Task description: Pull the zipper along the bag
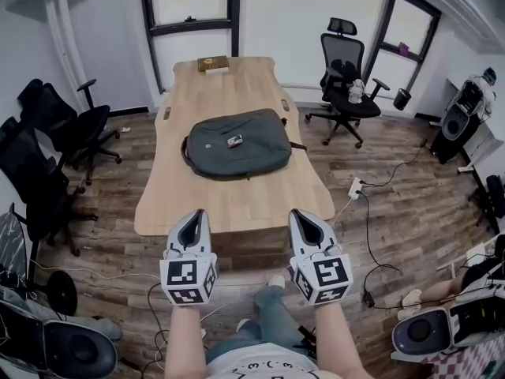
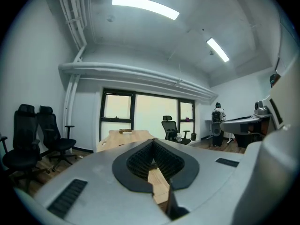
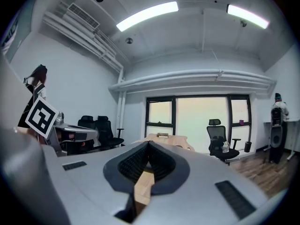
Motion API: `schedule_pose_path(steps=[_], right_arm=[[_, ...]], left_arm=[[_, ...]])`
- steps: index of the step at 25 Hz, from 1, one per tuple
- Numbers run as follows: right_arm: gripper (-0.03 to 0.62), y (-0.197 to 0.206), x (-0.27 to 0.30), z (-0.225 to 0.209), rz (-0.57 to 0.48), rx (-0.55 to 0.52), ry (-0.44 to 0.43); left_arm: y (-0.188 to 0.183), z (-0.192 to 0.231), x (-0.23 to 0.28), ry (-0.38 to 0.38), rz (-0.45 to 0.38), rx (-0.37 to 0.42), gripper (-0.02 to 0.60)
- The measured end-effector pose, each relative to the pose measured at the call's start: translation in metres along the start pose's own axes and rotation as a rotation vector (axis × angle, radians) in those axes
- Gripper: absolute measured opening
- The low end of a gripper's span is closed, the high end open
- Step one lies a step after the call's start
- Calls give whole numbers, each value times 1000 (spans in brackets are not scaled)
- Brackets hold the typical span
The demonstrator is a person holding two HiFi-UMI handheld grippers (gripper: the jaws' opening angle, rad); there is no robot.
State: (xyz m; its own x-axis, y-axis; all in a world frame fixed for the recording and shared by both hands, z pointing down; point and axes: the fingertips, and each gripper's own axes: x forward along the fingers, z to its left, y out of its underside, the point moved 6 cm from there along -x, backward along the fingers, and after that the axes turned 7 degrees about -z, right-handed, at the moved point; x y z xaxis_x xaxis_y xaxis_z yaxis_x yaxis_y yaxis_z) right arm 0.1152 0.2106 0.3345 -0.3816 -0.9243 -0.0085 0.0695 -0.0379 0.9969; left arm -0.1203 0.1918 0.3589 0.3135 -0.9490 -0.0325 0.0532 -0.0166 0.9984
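We hold our left gripper and right gripper side by side, each with its jaws pressed together and nothing between them. Both hang just short of the near edge of the wooden table. The dark grey bag lies flat at the table's middle, well apart from both grippers. A small box sits at the far end, and an office chair stands beyond.

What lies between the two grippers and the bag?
Only bare table separates the left gripper and right gripper from the bag, seen in the head view.
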Motion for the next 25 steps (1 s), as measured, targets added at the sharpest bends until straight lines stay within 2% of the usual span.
schedule_pose_path(steps=[10,15,20,25], right_arm=[[52,22,80,-62,15,7,-21],[52,36,133,-111,64,25,-46],[52,54,183,-162,128,75,-67],[52,73,226,-203,173,102,-109]], left_arm=[[18,3,93,-24,33,5,15],[28,0,157,-24,76,-49,15],[45,3,218,-128,129,-109,15],[72,5,262,-222,215,-134,15]])
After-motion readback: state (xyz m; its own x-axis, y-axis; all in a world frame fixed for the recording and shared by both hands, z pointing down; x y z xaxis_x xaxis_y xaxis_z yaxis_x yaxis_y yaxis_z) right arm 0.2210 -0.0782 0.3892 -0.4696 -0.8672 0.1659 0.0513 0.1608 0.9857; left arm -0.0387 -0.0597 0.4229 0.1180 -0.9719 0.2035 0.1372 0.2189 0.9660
